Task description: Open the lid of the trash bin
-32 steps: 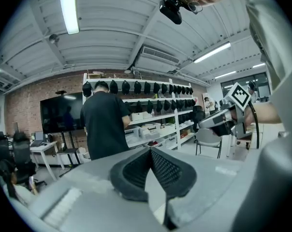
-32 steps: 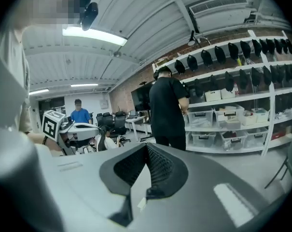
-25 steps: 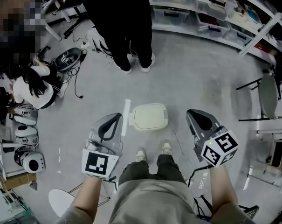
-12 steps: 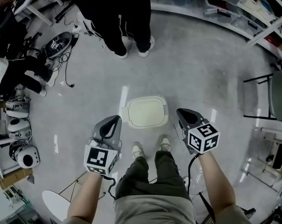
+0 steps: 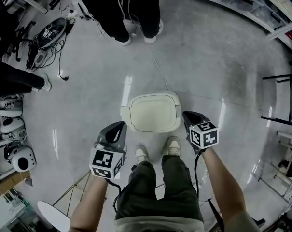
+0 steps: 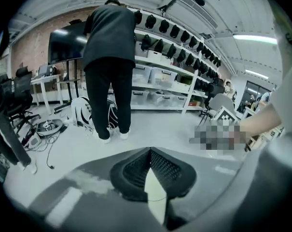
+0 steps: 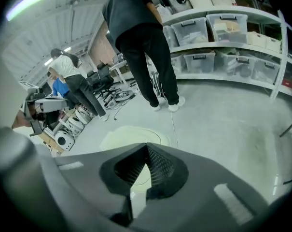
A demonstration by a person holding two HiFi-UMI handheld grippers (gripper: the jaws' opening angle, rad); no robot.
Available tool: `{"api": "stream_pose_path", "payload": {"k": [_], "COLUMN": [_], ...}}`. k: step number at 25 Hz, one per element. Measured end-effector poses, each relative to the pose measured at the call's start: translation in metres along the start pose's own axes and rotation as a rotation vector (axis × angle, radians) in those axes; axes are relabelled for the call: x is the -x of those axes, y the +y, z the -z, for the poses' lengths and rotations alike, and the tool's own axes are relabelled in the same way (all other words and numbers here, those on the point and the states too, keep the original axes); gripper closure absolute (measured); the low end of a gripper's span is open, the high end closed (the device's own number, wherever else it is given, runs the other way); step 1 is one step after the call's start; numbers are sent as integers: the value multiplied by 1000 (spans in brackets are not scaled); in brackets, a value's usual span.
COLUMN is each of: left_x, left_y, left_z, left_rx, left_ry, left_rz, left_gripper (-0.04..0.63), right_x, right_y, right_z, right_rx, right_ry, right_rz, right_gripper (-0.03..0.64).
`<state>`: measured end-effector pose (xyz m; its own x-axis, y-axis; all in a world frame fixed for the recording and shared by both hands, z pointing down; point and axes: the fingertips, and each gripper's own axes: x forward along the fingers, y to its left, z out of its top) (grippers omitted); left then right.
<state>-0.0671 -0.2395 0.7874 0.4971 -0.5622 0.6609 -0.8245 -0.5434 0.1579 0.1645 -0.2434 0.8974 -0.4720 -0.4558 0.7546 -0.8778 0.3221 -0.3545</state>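
Observation:
The trash bin (image 5: 150,111) stands on the grey floor just ahead of my shoes, its cream lid (image 7: 129,137) lying flat and closed. My left gripper (image 5: 121,124) hangs to the bin's lower left, a little apart from its corner. Its jaws meet at the tips with nothing between them (image 6: 149,150). Close beside the bin's right edge sits my right gripper (image 5: 186,114), also shut and empty (image 7: 146,146). In the right gripper view the lid shows just beyond the jaw tips. The left gripper view looks past the bin and does not show it.
A person in black (image 5: 131,13) stands just beyond the bin, and a thin cable (image 5: 158,69) runs from there to it. Round devices and cables (image 5: 20,156) lie at the left. Shelves with storage boxes (image 7: 223,37) line the back; a chair (image 5: 285,100) is at the right.
The view has dropped closer to the bin, which now looks larger. Both grippers have come in toward it, the right one reaching its right edge. The lid stays closed.

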Motion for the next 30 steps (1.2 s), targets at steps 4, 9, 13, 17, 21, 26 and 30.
{"api": "stream_pose_path", "payload": {"k": [4,9,13,17,21,26,30], "left_x": [-19,-30,-22,-5,25,80,116], "left_y": [8,17,27,38,57,57,52], "left_z": [38,77,90,95,90,68,30], "left_rx": [20,46,71,213,281,307,317], "left_ry": [40,68,83,51,27,23,-19], "left_rz": [-4,-25,-53,-71,-145,-184,-193], "left_gripper": [593,593,594,593,592,594,594], "right_x": [-39,-72,-80,-79,-66,-6,52], "right_y": [-21,-41,-52,-54,-43,0,41], "right_z": [34,69,82,82,70,38,-8], "right_rx": [9,24,22,11,7,-30,-17], "right_ry": [76,150,163,165,173,94,11], "right_rz": [17,52,68,69,112,100,75], "right_gripper": [614,614,612,611,614,614,614]}}
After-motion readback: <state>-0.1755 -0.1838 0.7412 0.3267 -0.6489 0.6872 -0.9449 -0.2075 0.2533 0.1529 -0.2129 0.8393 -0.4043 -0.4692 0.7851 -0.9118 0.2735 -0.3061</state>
